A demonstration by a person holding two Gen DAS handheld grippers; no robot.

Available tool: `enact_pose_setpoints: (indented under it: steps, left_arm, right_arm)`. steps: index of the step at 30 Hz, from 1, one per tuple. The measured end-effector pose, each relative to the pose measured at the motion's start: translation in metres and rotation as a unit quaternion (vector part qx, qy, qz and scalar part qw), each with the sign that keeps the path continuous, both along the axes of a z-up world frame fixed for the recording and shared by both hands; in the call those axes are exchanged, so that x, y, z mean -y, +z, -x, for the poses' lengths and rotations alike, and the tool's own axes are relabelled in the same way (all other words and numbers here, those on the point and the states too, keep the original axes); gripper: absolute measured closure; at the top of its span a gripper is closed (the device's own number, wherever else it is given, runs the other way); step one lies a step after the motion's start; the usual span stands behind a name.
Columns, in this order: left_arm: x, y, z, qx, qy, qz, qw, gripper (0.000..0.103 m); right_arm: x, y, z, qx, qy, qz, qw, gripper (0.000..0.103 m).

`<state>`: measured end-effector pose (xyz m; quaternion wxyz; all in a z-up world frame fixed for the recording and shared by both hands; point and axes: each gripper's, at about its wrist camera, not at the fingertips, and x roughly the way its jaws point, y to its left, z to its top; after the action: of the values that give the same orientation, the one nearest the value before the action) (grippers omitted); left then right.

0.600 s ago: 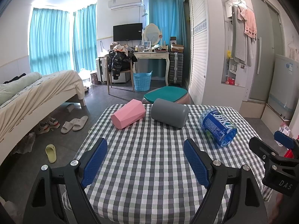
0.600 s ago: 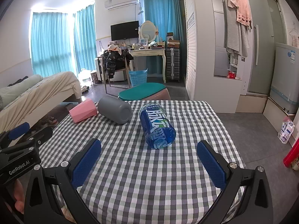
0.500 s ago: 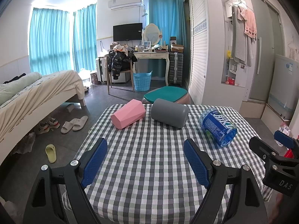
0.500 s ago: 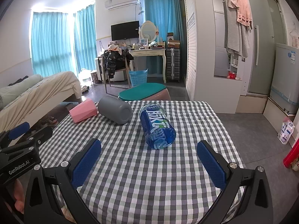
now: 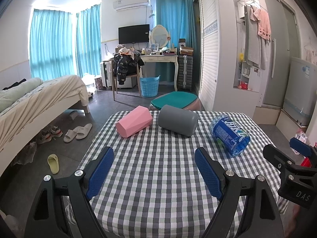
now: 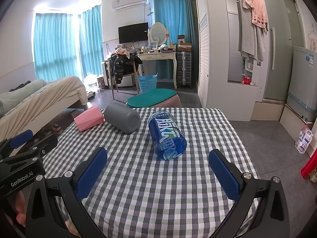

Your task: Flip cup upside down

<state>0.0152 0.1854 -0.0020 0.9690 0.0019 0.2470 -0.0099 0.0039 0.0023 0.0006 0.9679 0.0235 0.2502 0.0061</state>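
Three cups lie on their sides on the checked table [image 5: 158, 168]: a pink faceted cup [image 5: 133, 124] at the far left, a grey cup [image 5: 178, 120] in the middle and a clear blue-labelled cup [image 5: 229, 134] at the right. The same three show in the right wrist view: the pink cup [image 6: 89, 118], the grey cup [image 6: 122, 120] and the blue cup [image 6: 167, 135]. My left gripper [image 5: 154, 171] is open and empty over the near part of the table. My right gripper [image 6: 157, 170] is open and empty, just short of the blue cup.
A stool with a teal cushion [image 5: 174, 100] stands just beyond the table's far edge. A bed [image 5: 29, 101] is at the left, with slippers [image 5: 78, 131] on the floor. A wardrobe [image 5: 208, 59] and a fridge [image 5: 299, 91] stand at the right.
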Motion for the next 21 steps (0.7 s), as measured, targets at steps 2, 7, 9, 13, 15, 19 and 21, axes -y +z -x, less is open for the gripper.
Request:
enact_pose_setpoints:
  steps: [2,7,9,13,15,19,21]
  left_arm:
    - [0.0013,-0.0007,-0.0004,-0.001,0.0,-0.001,1.0,0.016]
    - [0.002,-0.0016,-0.0001,-0.002,0.0,-0.001,1.0,0.016]
    - [0.0014,-0.0018,0.0006,-0.002,0.0,-0.001,1.0,0.016]
    - [0.0012,-0.0021,0.0004,-0.002,0.0,-0.001,1.0,0.016]
    - [0.0012,-0.0021,0.0005,-0.002,0.0,-0.001,1.0,0.016]
    - [0.0013,-0.0023,0.0004,-0.002,0.0,-0.001,1.0,0.016]
    - [0.0013,-0.0024,0.0005,-0.002,0.0,-0.001,1.0,0.016]
  right_arm:
    - [-0.0001,-0.0002,-0.0007,-0.001,0.001,0.0,1.0,0.0]
    - [0.0011,-0.0004,-0.0003,-0.001,0.001,-0.001,1.0,0.0]
    - [0.0011,-0.0011,0.0001,-0.001,0.001,-0.002,1.0,0.0]
    - [0.0011,-0.0018,0.0001,-0.001,0.002,-0.001,1.0,0.001]
    - [0.0012,-0.0017,0.0004,-0.001,0.001,-0.002,1.0,0.001]
    - [0.0012,-0.002,0.0005,-0.001,0.001,-0.002,1.0,0.001]
    - [0.0011,-0.002,0.0008,-0.001,0.002,-0.001,1.0,0.0]
